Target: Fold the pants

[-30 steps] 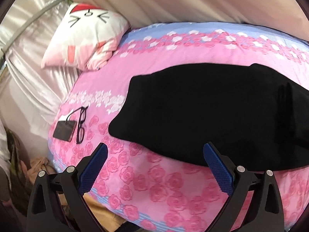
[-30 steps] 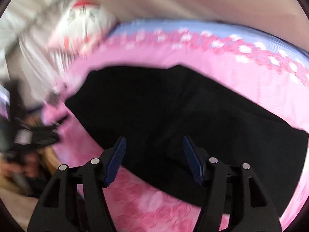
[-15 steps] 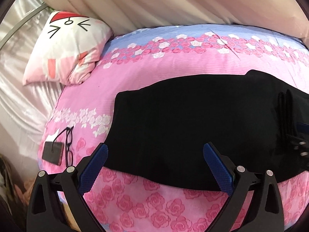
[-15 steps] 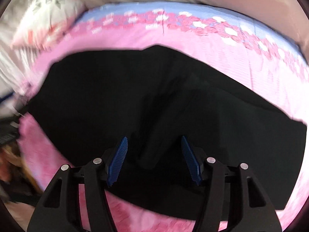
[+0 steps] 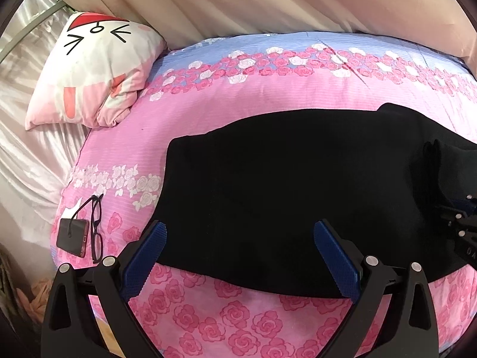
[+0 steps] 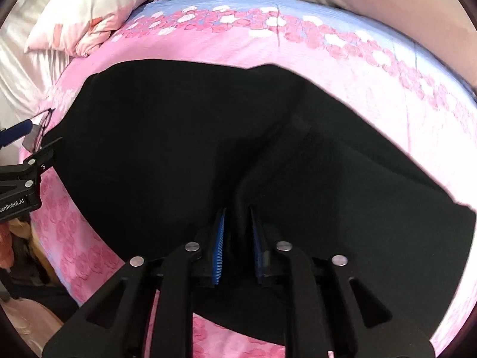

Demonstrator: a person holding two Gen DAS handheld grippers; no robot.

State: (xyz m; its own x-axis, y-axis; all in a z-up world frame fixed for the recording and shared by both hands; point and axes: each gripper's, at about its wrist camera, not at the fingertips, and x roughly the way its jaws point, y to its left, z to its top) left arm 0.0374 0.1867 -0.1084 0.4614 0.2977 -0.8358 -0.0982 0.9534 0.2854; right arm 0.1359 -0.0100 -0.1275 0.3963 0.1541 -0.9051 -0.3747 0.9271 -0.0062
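Black pants (image 5: 283,179) lie spread across a pink rose-print bed (image 5: 268,101). My left gripper (image 5: 240,240) is open, its blue pads hovering over the pants' near left edge. My right gripper (image 6: 237,223) is shut on a pinched ridge of the pants (image 6: 179,137) near their near edge. The right gripper also shows at the right edge of the left wrist view (image 5: 460,223), and the left gripper at the left edge of the right wrist view (image 6: 21,179).
A white and pink cat-face pillow (image 5: 89,71) lies at the bed's far left corner. Black glasses (image 5: 96,226) and a dark phone (image 5: 73,237) lie at the bed's left edge. A curtain (image 5: 268,0) hangs behind the bed. Silver sheeting (image 5: 23,149) hangs left.
My right gripper has closed on a fold of the pants after hovering open above them. My left gripper has moved right and forward over the pants' near edge, staying open.
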